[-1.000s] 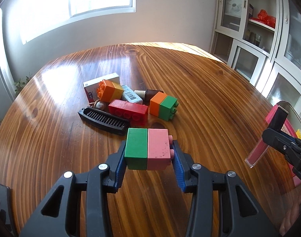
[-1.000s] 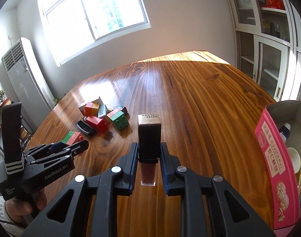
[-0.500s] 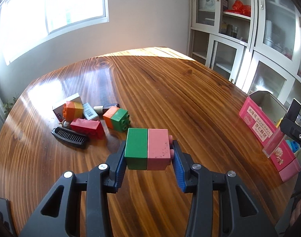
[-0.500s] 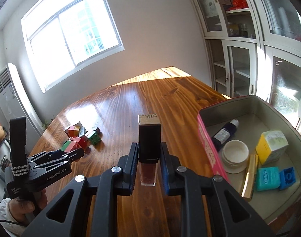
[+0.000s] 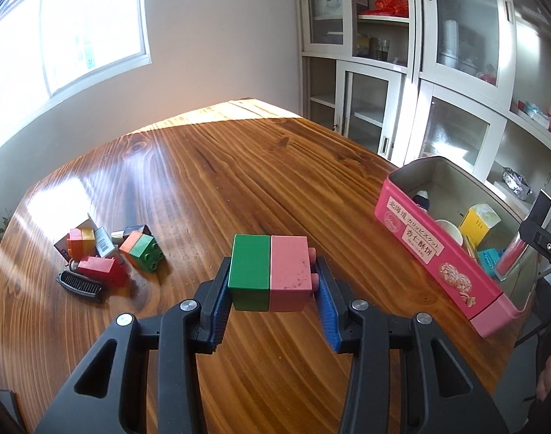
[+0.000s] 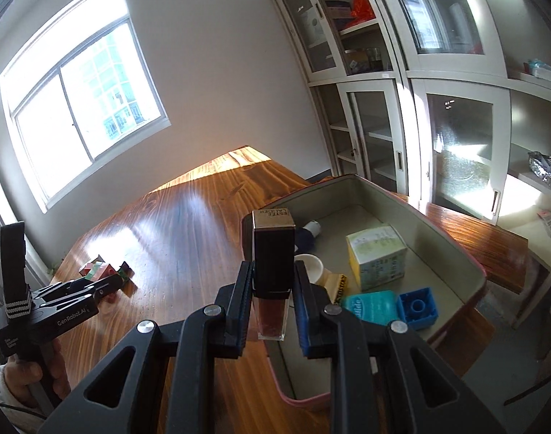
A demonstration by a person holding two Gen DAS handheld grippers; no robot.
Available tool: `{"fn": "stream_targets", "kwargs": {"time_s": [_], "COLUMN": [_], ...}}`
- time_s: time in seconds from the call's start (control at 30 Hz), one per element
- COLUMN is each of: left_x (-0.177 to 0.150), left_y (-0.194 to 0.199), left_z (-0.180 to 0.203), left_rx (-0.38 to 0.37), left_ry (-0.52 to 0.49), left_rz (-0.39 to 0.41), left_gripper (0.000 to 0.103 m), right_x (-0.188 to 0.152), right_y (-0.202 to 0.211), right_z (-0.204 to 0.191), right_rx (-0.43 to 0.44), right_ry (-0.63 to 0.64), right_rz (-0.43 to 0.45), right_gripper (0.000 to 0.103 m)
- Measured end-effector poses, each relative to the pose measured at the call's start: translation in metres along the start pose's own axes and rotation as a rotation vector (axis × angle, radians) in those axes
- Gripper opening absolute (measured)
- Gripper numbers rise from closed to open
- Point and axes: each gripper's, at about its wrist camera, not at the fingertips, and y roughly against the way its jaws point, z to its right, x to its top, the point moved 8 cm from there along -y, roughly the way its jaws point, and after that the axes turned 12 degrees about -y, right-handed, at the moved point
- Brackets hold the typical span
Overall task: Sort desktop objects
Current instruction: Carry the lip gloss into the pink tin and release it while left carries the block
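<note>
Wooden bench (image 5: 239, 166) carrying, at its right edge, an open pink tin (image 5: 438, 253) that holds a yellow carton (image 6: 376, 256), a teal box (image 6: 369, 307), a blue brick (image 6: 418, 307) and a white jar (image 6: 309, 266). Far left on the bench: loose pile of bricks (image 5: 109, 253) beside a black comb (image 5: 80, 285). Left gripper (image 5: 271, 289) pinches a green-and-pink brick pair (image 5: 270, 271) above the bench. Right gripper (image 6: 271, 289) pinches a dark-capped lip gloss tube (image 6: 272, 264), upright, over the tin's near wall.
</note>
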Motion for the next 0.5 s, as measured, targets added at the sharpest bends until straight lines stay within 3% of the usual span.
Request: {"fn": "stream_targets", "kwargs": {"time_s": [0.5], "left_x": [0.024], "left_y": [-0.001], "left_z": [0.054], "left_rx": [-0.036], "left_ry": [-0.089], "left_rz": [0.017], "left_gripper": [0.046], "right_x": [-0.004], "right_y": [-0.004], "right_z": [0.05], "right_rx": [-0.073], "right_ry": [-0.045], "right_rz": [-0.037], "right_gripper": [0.024]}}
